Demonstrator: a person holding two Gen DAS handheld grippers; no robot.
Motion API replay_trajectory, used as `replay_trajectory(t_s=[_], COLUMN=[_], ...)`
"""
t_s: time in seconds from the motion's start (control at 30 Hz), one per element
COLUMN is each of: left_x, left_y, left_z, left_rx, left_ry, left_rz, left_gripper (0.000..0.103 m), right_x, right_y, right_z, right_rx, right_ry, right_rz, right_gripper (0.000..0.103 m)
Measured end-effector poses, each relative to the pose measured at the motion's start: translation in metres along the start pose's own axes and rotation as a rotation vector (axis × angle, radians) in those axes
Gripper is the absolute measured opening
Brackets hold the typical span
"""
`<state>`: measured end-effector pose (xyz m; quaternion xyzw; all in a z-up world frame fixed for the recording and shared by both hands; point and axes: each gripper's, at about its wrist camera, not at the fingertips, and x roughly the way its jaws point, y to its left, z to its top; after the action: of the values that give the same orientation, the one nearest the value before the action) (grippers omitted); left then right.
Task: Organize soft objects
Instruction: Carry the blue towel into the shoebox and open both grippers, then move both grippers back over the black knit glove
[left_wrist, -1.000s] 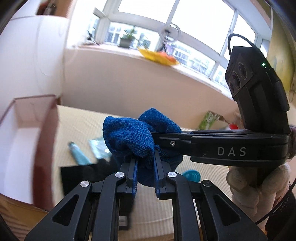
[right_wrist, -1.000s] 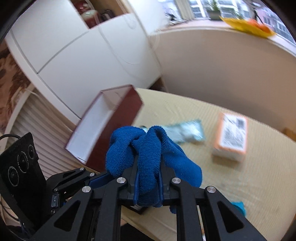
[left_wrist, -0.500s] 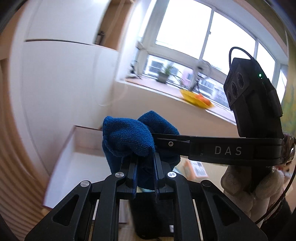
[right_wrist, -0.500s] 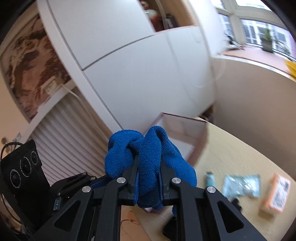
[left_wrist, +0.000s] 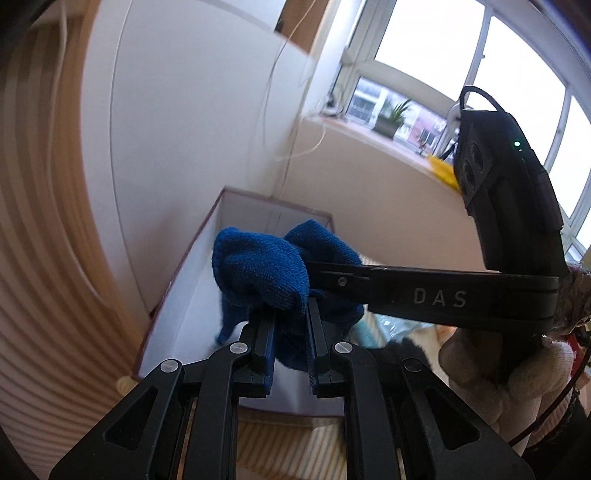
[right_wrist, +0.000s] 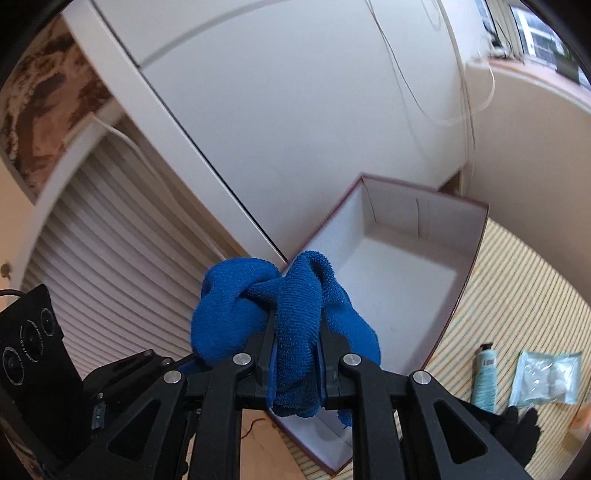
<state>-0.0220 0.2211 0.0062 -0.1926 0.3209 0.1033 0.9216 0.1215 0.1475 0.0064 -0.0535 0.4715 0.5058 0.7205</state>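
Swinging over from the cluttered surface a second ago, both grippers' fingers pinch the bunched blue towel (right_wrist: 288, 325) above the near end of the open white box (right_wrist: 402, 273), at 1 o'clock in the right view, so dropping it in looks next.

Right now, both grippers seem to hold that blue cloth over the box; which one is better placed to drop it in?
Probably neither alone: the left gripper and right gripper both clamp the blue cloth over the box.
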Motion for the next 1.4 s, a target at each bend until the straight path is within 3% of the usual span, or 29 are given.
replay_trajectory(t_s=[0.2, 0.23, 0.27, 0.3, 0.33, 0.37, 0.8, 1.07, 1.23, 1.3, 1.4], left_x=[0.017, 0.019, 0.025, 0.027, 0.024, 0.022, 0.019, 0.02, 0.036, 0.04, 0.044], left_y=[0.01, 0.009, 0.008, 0.009, 0.011, 0.013, -0.009, -0.049, -0.086, -0.102, -0.117], left_z=[-0.011, -0.011, -0.008, -0.01, -0.012, -0.014, -0.023, -0.037, -0.058, -0.067, -0.074], left_rx=[-0.006, -0.002, -0.002, -0.008, -0.013, -0.017, 0.001, 0.051, 0.135, 0.186, 0.236], left_ry=[0.054, 0.062, 0.07, 0.077, 0.074, 0.065, 0.062, 0.098, 0.173, 0.165, 0.181], left_rz=[0.051, 0.064, 0.071, 0.086, 0.092, 0.105, 0.058, -0.045, -0.113, -0.1, -0.105], left_gripper=[0.014, 0.016, 0.024, 0.041, 0.049, 0.062, 0.064, 0.064, 0.065, 0.073, 0.074], right_x=[0.017, 0.017, 0.015, 0.011, 0.009, 0.003, -0.079, -0.129, -0.132, -0.128, -0.121], right_y=[-0.006, -0.007, -0.009, -0.01, -0.012, -0.014, -0.074, -0.108, -0.136, -0.146, -0.169], right_z=[-0.005, -0.005, -0.006, -0.006, -0.006, -0.006, -0.047, -0.093, -0.133, -0.147, -0.172], right_rx=[-0.011, -0.013, -0.012, -0.008, -0.005, 0.0, 0.097, 0.166, 0.254, 0.281, 0.356], right_ry=[0.033, 0.034, 0.024, 0.012, -0.003, -0.022, -0.116, -0.144, -0.118, -0.102, -0.074], right_rz=[-0.083, -0.091, -0.096, -0.099, -0.1, -0.104, -0.159, -0.201, -0.23, -0.24, -0.223], right_gripper=[0.019, 0.028, 0.035, 0.051, 0.062, 0.064, 0.065, 0.066, 0.069, 0.07, 0.07])
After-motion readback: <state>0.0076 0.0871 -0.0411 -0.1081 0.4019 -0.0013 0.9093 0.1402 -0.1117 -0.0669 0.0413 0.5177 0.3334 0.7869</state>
